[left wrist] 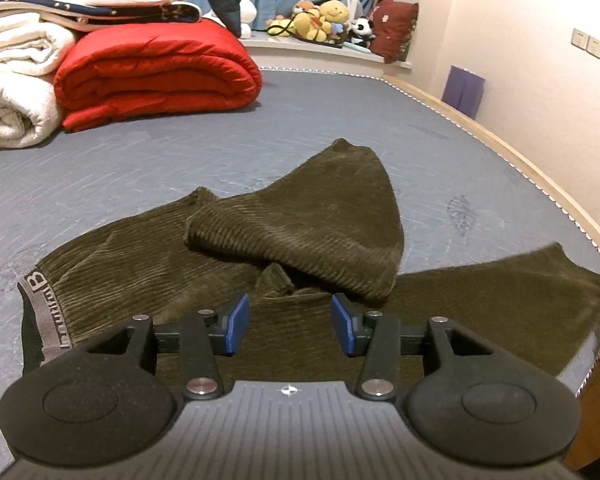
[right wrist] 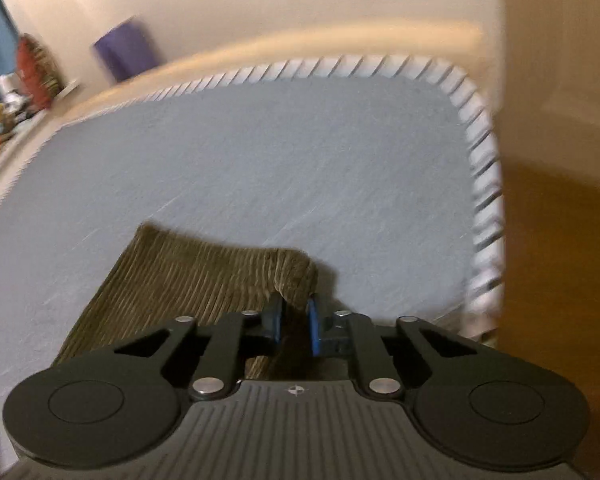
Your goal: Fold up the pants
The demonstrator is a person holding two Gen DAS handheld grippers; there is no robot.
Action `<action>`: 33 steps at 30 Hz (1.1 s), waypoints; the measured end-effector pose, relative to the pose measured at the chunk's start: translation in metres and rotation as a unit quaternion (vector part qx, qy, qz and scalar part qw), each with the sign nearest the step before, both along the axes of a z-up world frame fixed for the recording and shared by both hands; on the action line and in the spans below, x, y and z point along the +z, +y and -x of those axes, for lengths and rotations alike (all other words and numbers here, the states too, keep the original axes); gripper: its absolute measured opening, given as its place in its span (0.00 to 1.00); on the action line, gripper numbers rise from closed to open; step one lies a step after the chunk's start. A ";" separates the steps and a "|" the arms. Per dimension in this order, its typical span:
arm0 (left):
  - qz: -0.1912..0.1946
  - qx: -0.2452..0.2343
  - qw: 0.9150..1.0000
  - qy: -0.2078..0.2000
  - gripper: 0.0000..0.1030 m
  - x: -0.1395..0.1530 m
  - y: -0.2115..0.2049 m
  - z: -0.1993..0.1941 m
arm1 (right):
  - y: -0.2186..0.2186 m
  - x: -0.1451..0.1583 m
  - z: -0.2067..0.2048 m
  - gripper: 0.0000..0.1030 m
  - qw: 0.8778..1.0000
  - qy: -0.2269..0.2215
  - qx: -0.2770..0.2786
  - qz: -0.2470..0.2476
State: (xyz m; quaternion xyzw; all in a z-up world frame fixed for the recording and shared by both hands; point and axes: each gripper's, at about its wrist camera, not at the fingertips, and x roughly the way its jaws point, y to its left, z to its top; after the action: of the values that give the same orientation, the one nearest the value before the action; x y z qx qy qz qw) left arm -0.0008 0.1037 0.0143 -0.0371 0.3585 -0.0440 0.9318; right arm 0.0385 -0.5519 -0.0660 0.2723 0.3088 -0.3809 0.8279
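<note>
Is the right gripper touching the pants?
Touching. The right wrist view shows the right gripper with its jaws closed on a bunched corner of the pants, the cloth pinched between the blue pads.

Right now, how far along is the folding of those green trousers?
Barely begun. The olive corduroy pants lie rumpled on the mattress, one leg flopped over the middle, nothing neatly folded. The right gripper pinches the other leg's hem; the left gripper hovers open. Straightening and every fold remain.
</note>
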 end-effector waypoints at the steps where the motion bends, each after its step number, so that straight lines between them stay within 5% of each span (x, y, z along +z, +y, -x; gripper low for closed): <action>1: 0.001 0.001 1.000 0.000 0.49 0.000 0.001 0.000 | 0.002 0.006 0.003 0.11 1.000 0.006 -0.018 0.009; 4: -0.001 -0.001 1.000 0.000 0.49 0.001 0.002 -0.001 | -0.005 -0.009 -0.005 0.16 0.998 0.053 -0.035 -0.017; 7: -0.002 -0.008 1.000 0.008 0.52 -0.002 0.001 0.000 | -0.006 -0.010 -0.006 0.41 0.996 0.064 -0.063 -0.014; 12: -0.006 -0.015 0.999 0.035 0.54 -0.014 0.004 -0.002 | 0.034 0.027 -0.015 0.51 0.992 0.016 -0.005 0.123; 15: -0.002 -0.017 0.998 0.067 0.54 -0.033 0.010 -0.002 | 0.053 0.035 -0.019 0.52 0.986 -0.012 0.052 0.157; 20: -0.033 -0.038 0.988 0.145 0.54 -0.085 0.015 0.014 | 0.063 0.021 -0.033 0.53 0.983 0.012 0.131 0.131; 24: -0.025 -0.034 0.978 0.206 0.54 -0.122 0.031 0.030 | 0.065 -0.017 -0.050 0.58 0.978 0.105 0.174 0.048; 27: -0.034 -0.033 0.979 0.196 0.56 -0.116 0.034 0.036 | 0.068 -0.020 -0.048 0.58 0.984 0.104 0.142 0.030; 33: -0.017 -0.013 0.990 0.142 0.64 -0.087 0.037 0.031 | 0.107 0.012 -0.054 0.59 0.981 0.024 0.189 0.044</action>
State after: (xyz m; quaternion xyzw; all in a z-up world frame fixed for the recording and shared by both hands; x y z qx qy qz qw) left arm -0.0321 0.1404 -0.0727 -0.0227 0.4886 -0.0444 0.8711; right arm 0.0926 -0.4446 -0.0539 0.1633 0.3577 -0.2368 0.8884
